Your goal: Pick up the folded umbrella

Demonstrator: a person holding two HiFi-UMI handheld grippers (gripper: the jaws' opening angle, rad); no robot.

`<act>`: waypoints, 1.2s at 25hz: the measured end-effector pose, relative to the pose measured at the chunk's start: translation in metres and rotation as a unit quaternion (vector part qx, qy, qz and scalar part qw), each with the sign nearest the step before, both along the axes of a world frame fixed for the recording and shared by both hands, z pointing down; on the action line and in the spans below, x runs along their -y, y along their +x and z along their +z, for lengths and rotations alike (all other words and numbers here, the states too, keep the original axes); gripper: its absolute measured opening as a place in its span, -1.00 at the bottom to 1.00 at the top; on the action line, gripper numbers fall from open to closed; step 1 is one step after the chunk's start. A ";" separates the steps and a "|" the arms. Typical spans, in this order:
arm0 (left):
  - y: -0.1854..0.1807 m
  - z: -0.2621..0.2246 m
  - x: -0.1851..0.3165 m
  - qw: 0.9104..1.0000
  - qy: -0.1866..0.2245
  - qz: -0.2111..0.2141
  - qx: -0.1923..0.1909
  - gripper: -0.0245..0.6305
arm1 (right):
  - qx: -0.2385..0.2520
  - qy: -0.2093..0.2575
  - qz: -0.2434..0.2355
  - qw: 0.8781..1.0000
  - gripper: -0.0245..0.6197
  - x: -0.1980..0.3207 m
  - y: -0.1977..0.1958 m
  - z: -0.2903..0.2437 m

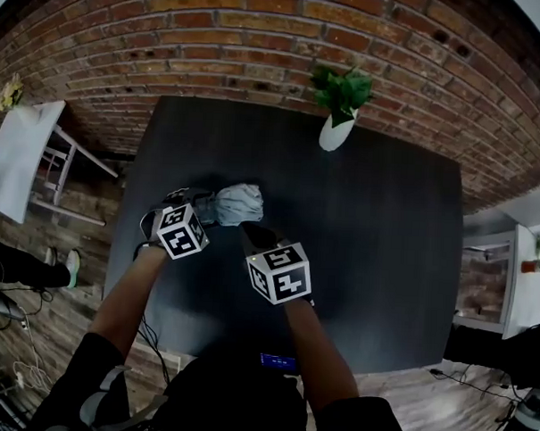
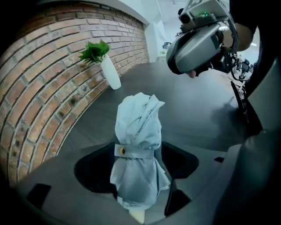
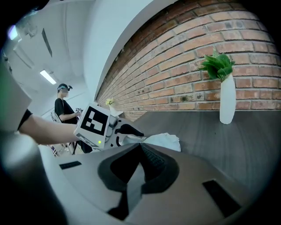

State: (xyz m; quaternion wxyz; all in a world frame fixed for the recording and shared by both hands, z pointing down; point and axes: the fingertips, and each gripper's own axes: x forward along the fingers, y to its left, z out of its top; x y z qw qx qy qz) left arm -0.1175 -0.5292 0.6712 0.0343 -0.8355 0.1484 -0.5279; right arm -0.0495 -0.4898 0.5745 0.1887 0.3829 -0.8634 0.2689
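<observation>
A folded pale blue-grey umbrella (image 1: pixel 237 202) lies on the dark table (image 1: pixel 376 250), bound by a strap with a snap. My left gripper (image 1: pixel 209 209) points steeply down at its handle end. In the left gripper view the umbrella (image 2: pixel 138 145) lies between the wide jaws of that gripper (image 2: pixel 136 178), with a gap at either side. My right gripper (image 1: pixel 251 229) hovers just right of the umbrella with its fingers together and nothing in them. The right gripper view shows its closed jaws (image 3: pixel 140 151) aimed at the umbrella's fabric (image 3: pixel 166 141) and the left gripper's marker cube (image 3: pixel 93 122).
A white vase with green leaves (image 1: pixel 336 131) stands at the table's far edge against the brick wall (image 1: pixel 260 40). A white chair (image 1: pixel 27 155) stands off the table's left side. A person (image 3: pixel 65 105) sits in the background.
</observation>
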 end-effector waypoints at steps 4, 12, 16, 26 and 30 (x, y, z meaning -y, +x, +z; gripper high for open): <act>0.005 0.018 0.006 0.999 -0.016 0.022 0.038 0.11 | 0.000 -0.008 0.002 1.000 -0.90 0.004 0.001 0.007; 0.010 0.045 0.014 0.996 -0.054 0.035 0.061 0.11 | -0.003 -0.021 0.013 1.000 -0.90 0.011 0.012 0.018; 0.012 0.054 0.013 0.994 -0.082 0.039 0.064 0.11 | -0.004 -0.029 0.018 0.999 -0.90 0.011 0.015 0.026; 0.013 0.058 0.012 0.990 -0.121 0.042 0.065 0.11 | -0.001 -0.039 0.027 0.999 -0.90 0.009 0.018 0.033; 0.014 0.056 0.009 0.991 -0.112 0.042 0.062 0.05 | 0.000 -0.037 0.028 0.999 -0.90 0.006 0.017 0.030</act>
